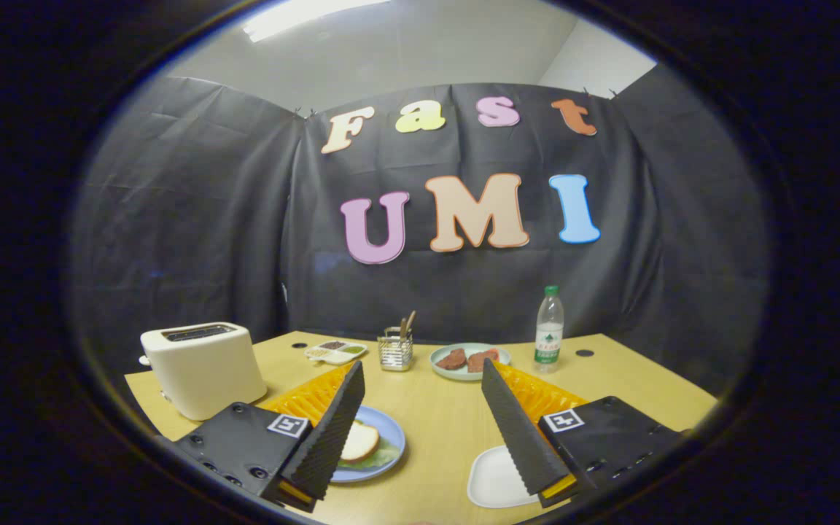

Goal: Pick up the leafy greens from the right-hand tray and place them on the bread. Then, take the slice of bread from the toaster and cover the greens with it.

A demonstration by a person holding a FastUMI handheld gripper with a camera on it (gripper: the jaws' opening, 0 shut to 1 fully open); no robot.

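Wooden table (449, 430), gripper (420, 375) agape, empty

A water bottle (549, 324) with a green cap stands at the back of the wooden table (442, 430). Near it sits a plate of meat (469, 360), then a metal holder (395, 351) (sticks inside) and a small sauce dish (335, 351).

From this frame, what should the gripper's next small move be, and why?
Probably pull back and stop. The bread already lies over the greens on the blue plate, the white tray looks bare, and the gripper is open, holding nothing.
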